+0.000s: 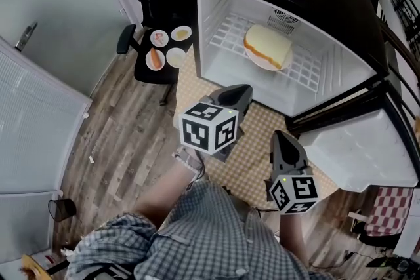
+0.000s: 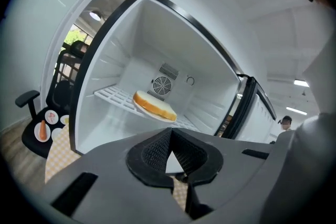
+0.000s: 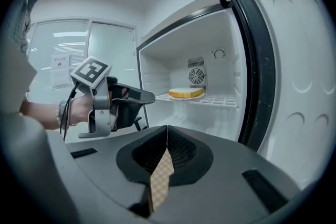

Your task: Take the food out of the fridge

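The fridge (image 1: 216, 56) is standing open, but the bread (image 1: 268, 46) is lying on its wire shelf at one o'clock, not yet taken out. The left gripper (image 1: 241, 91) and right gripper (image 1: 281, 136) are hovering before it, jaws together and empty. Four dishes (image 1: 165, 46) are sitting on a chair (image 1: 126, 38) at eleven o'clock. A checked cloth (image 1: 257, 131) is covering the surface above the wood floor (image 1: 125, 134).

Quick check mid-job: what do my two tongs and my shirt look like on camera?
The left tongs and right tongs are matching dark grey plastic, tapering to ribbed black pads. Each carries a white cube printed with black square markers. A thin black cable runs past the left wrist. The shirt is grey-and-white check.
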